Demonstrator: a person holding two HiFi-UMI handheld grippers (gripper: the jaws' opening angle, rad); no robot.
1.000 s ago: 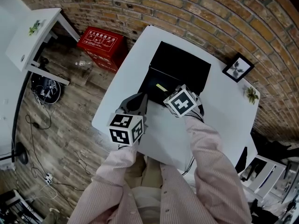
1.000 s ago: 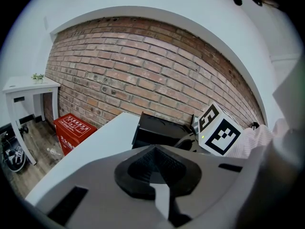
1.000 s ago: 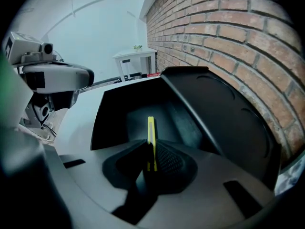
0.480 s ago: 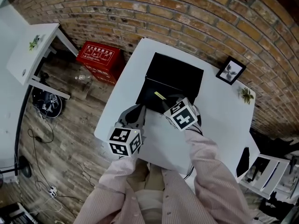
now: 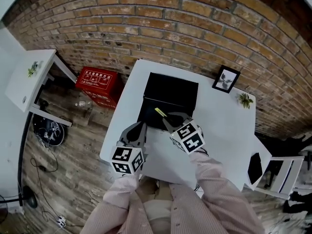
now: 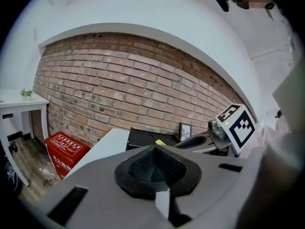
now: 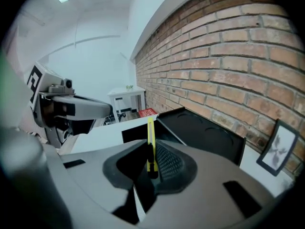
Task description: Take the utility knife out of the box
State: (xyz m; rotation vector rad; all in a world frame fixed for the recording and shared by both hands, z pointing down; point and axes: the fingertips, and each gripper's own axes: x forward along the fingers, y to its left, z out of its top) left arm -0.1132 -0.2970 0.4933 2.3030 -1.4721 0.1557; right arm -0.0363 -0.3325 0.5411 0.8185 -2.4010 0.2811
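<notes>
**Knife comes up in the right jaws**

Since a second ago the right hand-held gripper (image 5: 168, 119) has drawn back from inside the box (image 5: 168, 89) toward its front edge, bringing the utility knife (image 5: 160, 112) with it. The knife lay flat in the box then; it now slants, with its free end pointing to 11 o'clock in the head view. The left hand-held gripper (image 5: 142, 126) has shifted only a little and sits just off the box's front left corner.

In the right gripper view, the right hand-held gripper (image 7: 150, 149) is clamped on the lower end of the yellow knife (image 7: 150, 132). The blade body stands up between the ribbed pads, and the open black box (image 7: 205, 128) lies beyond it at 1 o'clock.

In the left gripper view, the left hand-held gripper (image 6: 154, 151) has its jaws pressed together with nothing between them. The box (image 6: 143, 138) shows past them at 12 o'clock.

From above, the knife sits over the front half of the box. The box rests on the white counter (image 5: 224, 121), with its lid folded back toward the brick wall (image 5: 161, 18).

A picture frame (image 5: 223, 79) stands at 2 o'clock from the box, and a small plant (image 5: 245, 100) at 3 o'clock. A red crate (image 5: 97, 84) rests on the floor (image 5: 68, 145) at 9 o'clock.
</notes>
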